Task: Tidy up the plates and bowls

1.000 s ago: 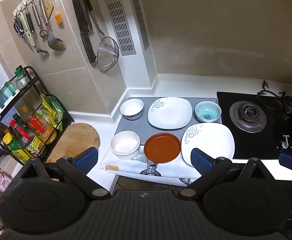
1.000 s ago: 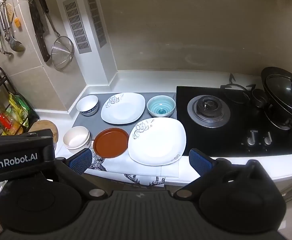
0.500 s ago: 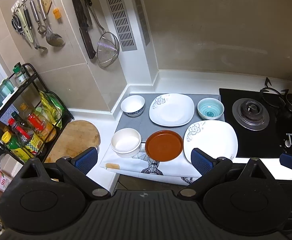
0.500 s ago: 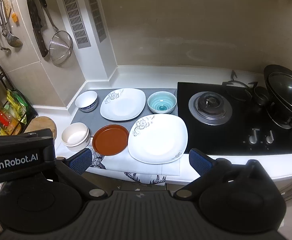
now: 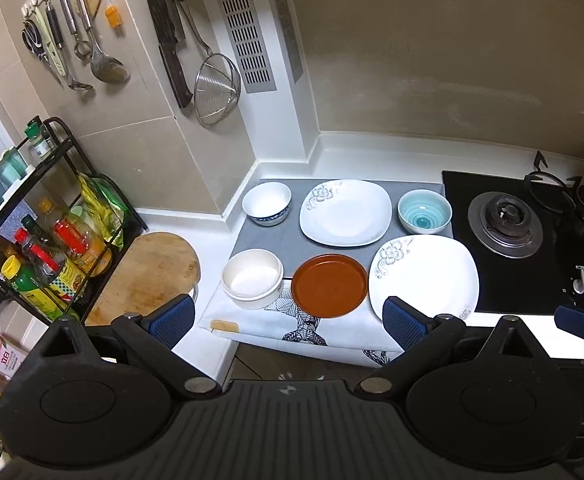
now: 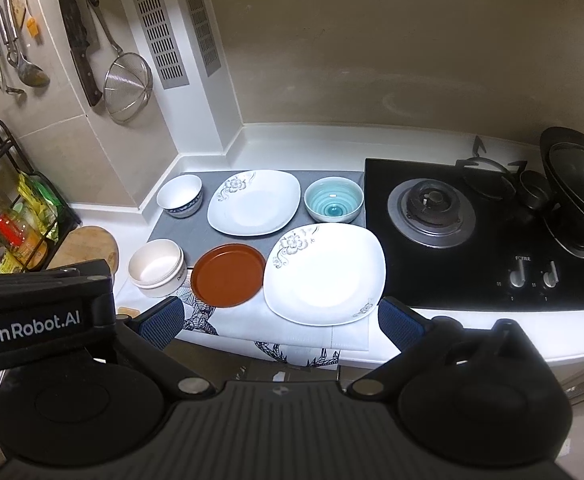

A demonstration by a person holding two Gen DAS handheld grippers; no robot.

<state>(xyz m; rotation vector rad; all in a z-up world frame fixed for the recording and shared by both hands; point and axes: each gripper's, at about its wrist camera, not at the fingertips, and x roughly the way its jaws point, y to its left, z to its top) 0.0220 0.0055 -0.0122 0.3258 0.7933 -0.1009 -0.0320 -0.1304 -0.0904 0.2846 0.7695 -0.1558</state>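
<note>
On a grey mat (image 5: pixel 284 246) lie a white square flowered plate (image 5: pixel 346 212) at the back and a larger one (image 5: pixel 424 276) in front, a brown round plate (image 5: pixel 329 285), a cream bowl (image 5: pixel 252 278), a white bowl with blue rim (image 5: pixel 267 203) and a teal bowl (image 5: pixel 424 211). My left gripper (image 5: pixel 288 322) is open and empty, held back from the counter's front edge. My right gripper (image 6: pixel 282 322) is open and empty, in front of the larger plate (image 6: pixel 324 274) and brown plate (image 6: pixel 228 275).
A black gas hob (image 6: pixel 488 232) with a lidded wok (image 6: pixel 576 176) is on the right. A round wooden board (image 5: pixel 148 276) and a bottle rack (image 5: pixel 32 240) stand on the left. Utensils, a knife and a strainer (image 5: pixel 216 88) hang on the wall.
Both grippers have moved slightly closer to the counter and a little upward, so the dishes sit lower and larger in view. The dishes have not moved.
</note>
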